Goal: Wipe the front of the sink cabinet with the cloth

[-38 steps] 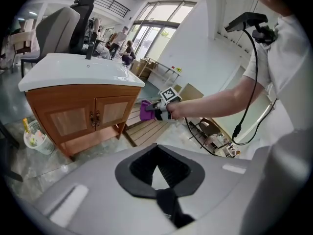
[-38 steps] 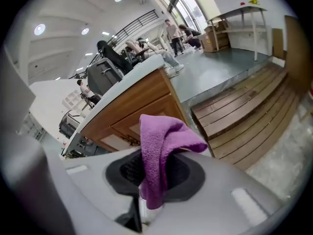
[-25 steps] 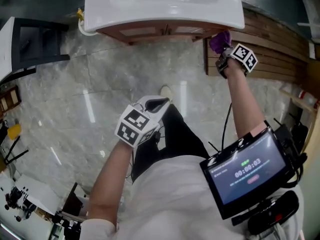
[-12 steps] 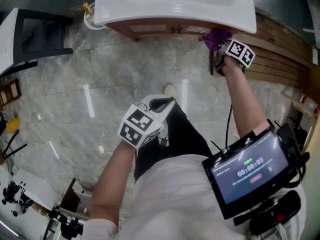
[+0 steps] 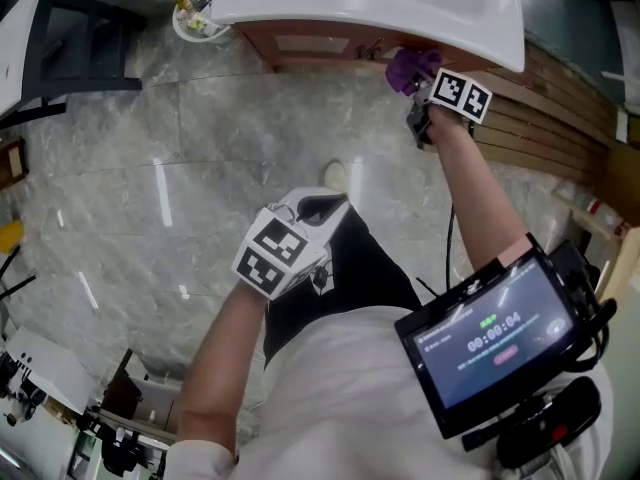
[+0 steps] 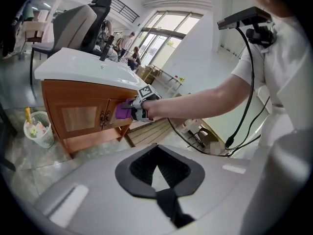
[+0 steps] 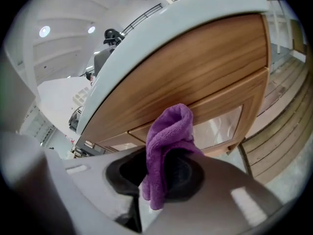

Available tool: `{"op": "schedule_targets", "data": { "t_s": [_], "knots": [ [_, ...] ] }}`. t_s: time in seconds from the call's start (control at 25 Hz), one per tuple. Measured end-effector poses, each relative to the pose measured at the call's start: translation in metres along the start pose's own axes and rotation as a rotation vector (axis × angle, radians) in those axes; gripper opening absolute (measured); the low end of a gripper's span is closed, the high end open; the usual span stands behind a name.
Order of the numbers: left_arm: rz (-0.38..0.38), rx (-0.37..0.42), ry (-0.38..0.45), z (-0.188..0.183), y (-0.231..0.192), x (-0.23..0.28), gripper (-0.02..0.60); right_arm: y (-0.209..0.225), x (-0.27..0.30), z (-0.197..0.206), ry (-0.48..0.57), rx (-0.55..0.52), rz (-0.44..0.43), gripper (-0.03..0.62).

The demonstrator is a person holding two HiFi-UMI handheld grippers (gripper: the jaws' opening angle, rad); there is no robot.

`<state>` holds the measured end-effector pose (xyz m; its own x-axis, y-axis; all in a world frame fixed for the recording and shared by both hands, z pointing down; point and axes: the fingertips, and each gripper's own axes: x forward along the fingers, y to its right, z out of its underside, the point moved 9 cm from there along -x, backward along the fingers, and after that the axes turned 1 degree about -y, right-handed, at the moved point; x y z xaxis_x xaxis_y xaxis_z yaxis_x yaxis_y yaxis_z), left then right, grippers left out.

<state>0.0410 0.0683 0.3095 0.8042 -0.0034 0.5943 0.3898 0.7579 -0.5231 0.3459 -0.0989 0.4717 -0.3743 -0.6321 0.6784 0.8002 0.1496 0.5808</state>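
- The purple cloth (image 7: 168, 136) is clamped in the right gripper (image 7: 161, 173). A bunched fold stands up above the jaws and a loose tail hangs below them.
- The bunched top is seen against the wooden front of the sink cabinet (image 7: 195, 77), near its right end and just under the white basin (image 5: 370, 8) — contact looks likely, though it cannot be confirmed.
- The left gripper (image 6: 157, 170) is held low near the person's body, well apart from the cabinet. Its jaws are drawn together with nothing between them.
- The cloth is judged to be light, soft terry — it will fold and drag rather than push, and is unlikely to slip from the pads.
- Hold is best taken at the middle of the bundle, as it is now. That way a thick pad is presented to the wood and the hard jaw tips are spared from touching the finish.
- The hanging tail could be caught on the door handles (image 6: 101, 119), so it should be watched.
- The cabinet is judged stiff and fixed, so firm pressure can be borne by it. The glossy door panels are better treated lightly.
- Most of the front lies to the left of the cloth.
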Motion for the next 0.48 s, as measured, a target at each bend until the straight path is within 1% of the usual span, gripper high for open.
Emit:
{"op": "schedule_targets", "data": {
  "t_s": [0.2, 0.48],
  "knots": [
    [-0.024, 0.004, 0.020, 0.013, -0.001, -0.025, 0.005, -0.040, 0.020, 0.010, -0.040, -0.070, -0.022, 0.072],
    [-0.075, -0.018, 0.040, 0.034, -0.005, -0.056, 0.005, -0.090, 0.053, 0.027, -0.093, -0.150, -0.052, 0.072]
  ]
}}
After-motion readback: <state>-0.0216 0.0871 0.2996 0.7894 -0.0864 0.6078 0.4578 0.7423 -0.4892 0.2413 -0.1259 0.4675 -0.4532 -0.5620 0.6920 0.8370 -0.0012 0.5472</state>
